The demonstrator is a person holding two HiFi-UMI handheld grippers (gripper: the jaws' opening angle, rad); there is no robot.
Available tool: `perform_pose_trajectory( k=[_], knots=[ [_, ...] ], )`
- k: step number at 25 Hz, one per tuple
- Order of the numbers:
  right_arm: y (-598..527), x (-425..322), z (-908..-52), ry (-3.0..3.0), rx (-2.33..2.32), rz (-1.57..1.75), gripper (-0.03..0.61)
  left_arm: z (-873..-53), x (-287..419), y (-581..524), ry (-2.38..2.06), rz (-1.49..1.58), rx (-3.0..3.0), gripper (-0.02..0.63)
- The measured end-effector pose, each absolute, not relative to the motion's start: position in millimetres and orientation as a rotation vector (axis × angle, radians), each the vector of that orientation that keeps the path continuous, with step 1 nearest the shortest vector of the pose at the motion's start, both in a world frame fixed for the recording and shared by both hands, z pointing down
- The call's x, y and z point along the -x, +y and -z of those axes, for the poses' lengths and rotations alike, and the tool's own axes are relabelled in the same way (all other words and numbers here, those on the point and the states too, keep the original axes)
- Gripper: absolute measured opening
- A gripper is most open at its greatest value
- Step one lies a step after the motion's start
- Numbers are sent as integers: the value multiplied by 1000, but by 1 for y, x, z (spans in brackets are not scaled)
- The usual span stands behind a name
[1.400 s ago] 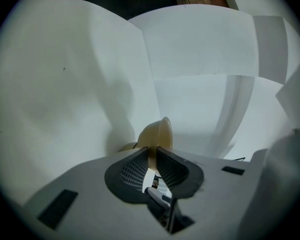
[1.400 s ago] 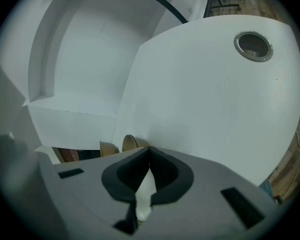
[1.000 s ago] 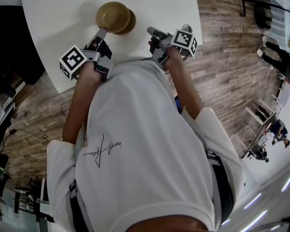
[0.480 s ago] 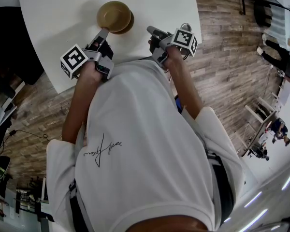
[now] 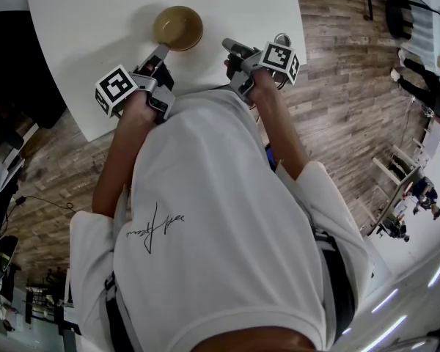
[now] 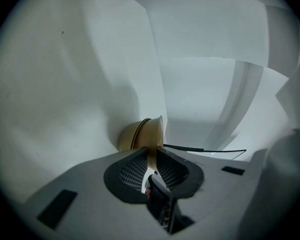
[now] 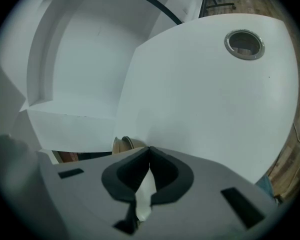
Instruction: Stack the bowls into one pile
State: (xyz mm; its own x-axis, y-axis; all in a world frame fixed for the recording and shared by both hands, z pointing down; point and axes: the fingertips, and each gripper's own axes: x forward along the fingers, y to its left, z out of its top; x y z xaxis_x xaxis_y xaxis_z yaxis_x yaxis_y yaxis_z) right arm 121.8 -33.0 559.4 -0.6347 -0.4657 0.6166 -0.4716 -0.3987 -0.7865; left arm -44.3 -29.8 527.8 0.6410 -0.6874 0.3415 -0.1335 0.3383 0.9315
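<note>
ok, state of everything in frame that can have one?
tan round bowls: nested in one pile, open side up, on the table
left gripper: shut on the near rim of the tan round bowls
right gripper: shut, empty, apart from the pile
white table: bears the pile

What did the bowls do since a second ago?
The left gripper, fingers clamped on the rim of the top bowl, slid it right in the head view until it sat squarely over the lower bowl, which no longer peeks out there. The right gripper stayed shut and empty.
</note>
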Motion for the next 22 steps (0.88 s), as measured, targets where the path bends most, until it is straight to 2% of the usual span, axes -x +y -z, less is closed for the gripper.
perform_pose_trajectory(
  k=[12, 18, 22],
  knots=[
    [-35, -124, -557, -1726, -1355, -2241, 12, -537, 39, -28, -801, 394, -1189, 58],
    [-35, -124, -562, -1741, -1319, -2181, 12, -539, 41, -27, -792, 401, -1218, 121],
    [-39, -141, -552, -1765, -1319, -2139, 12, -532, 29, -26, -782, 396, -1231, 138]
  ],
)
